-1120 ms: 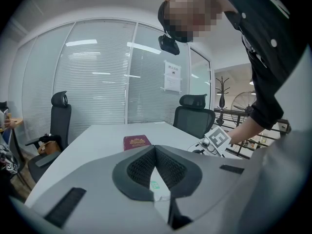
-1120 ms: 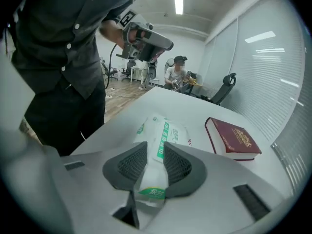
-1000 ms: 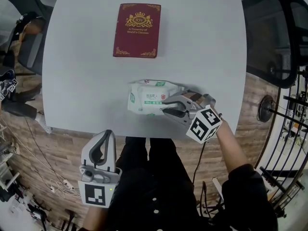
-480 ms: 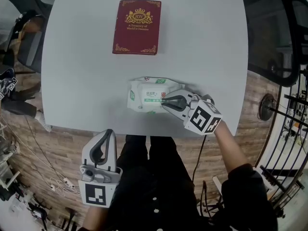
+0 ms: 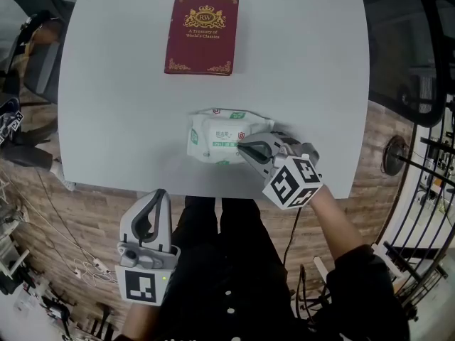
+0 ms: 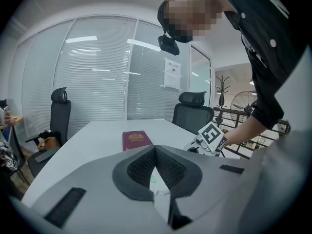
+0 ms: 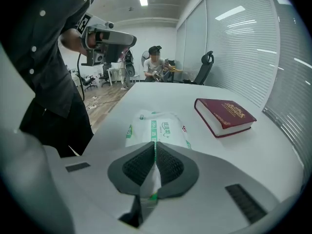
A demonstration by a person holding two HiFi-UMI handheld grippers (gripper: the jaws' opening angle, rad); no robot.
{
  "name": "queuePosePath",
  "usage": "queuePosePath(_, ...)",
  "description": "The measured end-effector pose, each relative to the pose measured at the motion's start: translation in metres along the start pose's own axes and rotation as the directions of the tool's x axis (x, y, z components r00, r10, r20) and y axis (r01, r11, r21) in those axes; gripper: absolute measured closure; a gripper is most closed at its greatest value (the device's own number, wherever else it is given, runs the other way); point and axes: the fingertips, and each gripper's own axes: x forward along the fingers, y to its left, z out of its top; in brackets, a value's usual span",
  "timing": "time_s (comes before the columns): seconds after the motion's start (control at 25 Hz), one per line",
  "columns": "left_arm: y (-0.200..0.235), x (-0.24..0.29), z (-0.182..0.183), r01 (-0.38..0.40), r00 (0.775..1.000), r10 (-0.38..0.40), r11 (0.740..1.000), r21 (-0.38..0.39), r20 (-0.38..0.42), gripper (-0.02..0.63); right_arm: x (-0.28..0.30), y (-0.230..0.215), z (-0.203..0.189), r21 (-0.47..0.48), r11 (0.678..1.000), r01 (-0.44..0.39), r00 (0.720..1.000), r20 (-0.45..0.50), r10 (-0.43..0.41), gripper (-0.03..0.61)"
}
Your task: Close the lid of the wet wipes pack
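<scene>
- Right gripper view: the right claw (image 7: pixel 155 146) has just been closing, and its jaws now stand together. Its tips are down on the near end of the wet wipes pack (image 7: pixel 158 123), most of which lies beyond them.
- A sliver of white and green film shows in the slit behind the pads. I cannot tell whether a fold is nipped or the pack is simply seen through the gap.
- If film is caught, lifting would probably drag the light pack along or peel the lid back up. A slanted push could skid the pack over the smooth top.
- A maroon book (image 7: pixel 224 115) lies beyond the claw and to its right. Far ahead, a seated person (image 7: pixel 155 65) is in view.
- Head view: the lid sits under the right claw's tips, so whether it is flat is hidden. Pressing only at that end may leave the far edge unsealed.
- The pale table (image 5: pixel 128 84) is bare apart from pack and book. Its near edge lies just behind the claw, so a pull back could slide the pack off onto the wood floor (image 5: pixel 85 219).
- The left claw (image 5: pixel 160 197) hangs off that edge, well apart from the pack.
- Left gripper view: its jaws are together on nothing. Ahead are a glass wall with blinds (image 6: pixel 97 72) and two office chairs (image 6: pixel 58 116).
</scene>
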Motion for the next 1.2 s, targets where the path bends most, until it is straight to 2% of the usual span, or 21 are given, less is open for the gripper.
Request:
queuePosePath(0.36,-0.001,0.002,0.001,0.007,1.0,-0.007,1.0,0.001,0.003,0.598,0.002,0.001,-0.001,-0.021,1.0,0.008,0.999,-0.035,-0.009,0.545)
queuePosePath(0.68,-0.001,0.002,0.02,0.008,0.999,-0.009,1.0,0.023,0.047,0.598,0.002,0.001,0.0,-0.048,0.998,0.036,0.998,-0.052,-0.039,0.546)
queuePosePath(1.2,-0.003,-0.009,0.077,0.011,0.987,-0.024,0.997,0.079,0.16,0.598,-0.045,-0.015,0.034,0.096,0.986,0.134,0.99,0.041,-0.138,0.546)
